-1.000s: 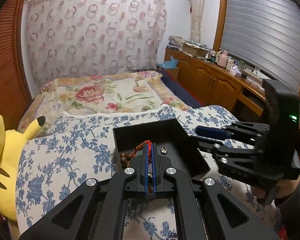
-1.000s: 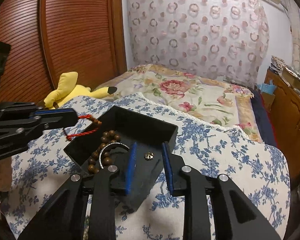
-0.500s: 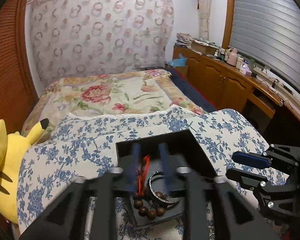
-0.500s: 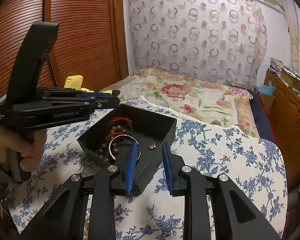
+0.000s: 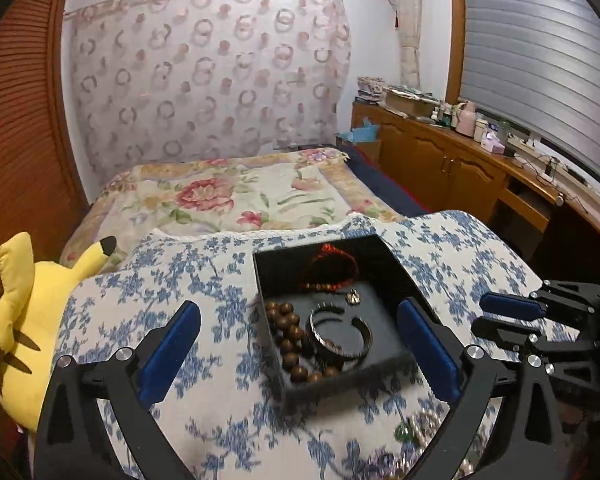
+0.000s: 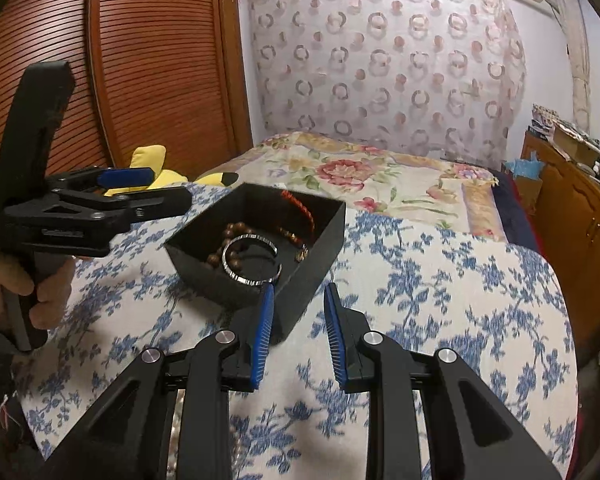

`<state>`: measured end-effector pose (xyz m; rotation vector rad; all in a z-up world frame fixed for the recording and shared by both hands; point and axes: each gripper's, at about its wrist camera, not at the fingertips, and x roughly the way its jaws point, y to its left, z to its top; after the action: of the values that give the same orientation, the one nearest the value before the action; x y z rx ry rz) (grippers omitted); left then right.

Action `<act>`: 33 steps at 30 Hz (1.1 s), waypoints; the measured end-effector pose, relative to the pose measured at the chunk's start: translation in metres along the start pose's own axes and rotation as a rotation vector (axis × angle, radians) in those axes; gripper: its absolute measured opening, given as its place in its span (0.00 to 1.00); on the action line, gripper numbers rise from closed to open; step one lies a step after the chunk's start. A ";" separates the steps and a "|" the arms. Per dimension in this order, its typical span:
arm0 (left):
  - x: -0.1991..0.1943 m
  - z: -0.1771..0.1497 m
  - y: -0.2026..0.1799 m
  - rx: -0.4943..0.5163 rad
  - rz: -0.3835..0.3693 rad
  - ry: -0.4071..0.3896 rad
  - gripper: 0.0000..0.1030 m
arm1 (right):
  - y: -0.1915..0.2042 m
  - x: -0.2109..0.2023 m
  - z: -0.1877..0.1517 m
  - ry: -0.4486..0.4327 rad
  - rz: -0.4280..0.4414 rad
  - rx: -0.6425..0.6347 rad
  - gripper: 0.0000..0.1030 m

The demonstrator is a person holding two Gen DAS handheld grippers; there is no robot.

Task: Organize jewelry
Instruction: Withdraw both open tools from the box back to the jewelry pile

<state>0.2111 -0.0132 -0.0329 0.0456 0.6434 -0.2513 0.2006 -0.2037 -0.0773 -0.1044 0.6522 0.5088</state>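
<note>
A black open box (image 5: 396, 272) (image 6: 320, 244) sits on a blue-flowered cloth. In it lie a red cord bracelet (image 5: 334, 266) (image 6: 300, 205), a brown wooden bead bracelet (image 5: 290, 338) (image 6: 220, 250), a silver bangle (image 5: 340, 334) (image 6: 250, 258) and a small metal charm (image 5: 353, 298). My left gripper (image 5: 298, 344) is wide open and empty, its fingers straddling the box from the near side. My right gripper (image 6: 298, 332) is open and empty, just in front of the box's near corner. Loose pearl and green beads (image 5: 414, 434) lie on the cloth in front of the box.
The cloth covers a low table (image 6: 440, 280) with its edge to the right. A yellow plush toy (image 5: 24, 320) lies left. A floral bed (image 5: 236, 200) is behind. A wooden cabinet (image 5: 452, 168) runs along the right wall.
My left gripper has opened and let the red cord bracelet go into the box, then drawn back and up. The right gripper has also drawn back slightly.
</note>
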 end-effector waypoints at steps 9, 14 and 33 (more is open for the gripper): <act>-0.021 -0.041 -0.007 0.025 -0.021 0.024 0.92 | 0.014 -0.013 -0.026 0.035 0.011 -0.001 0.27; -0.030 -0.063 -0.007 0.019 -0.034 0.058 0.92 | 0.024 -0.024 -0.042 0.052 0.024 0.003 0.27; -0.020 -0.095 -0.036 -0.028 -0.186 0.194 0.88 | 0.047 -0.043 -0.089 0.117 0.020 0.001 0.43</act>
<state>0.1312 -0.0324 -0.0958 -0.0173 0.8456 -0.4211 0.0994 -0.2024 -0.1188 -0.1280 0.7687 0.5244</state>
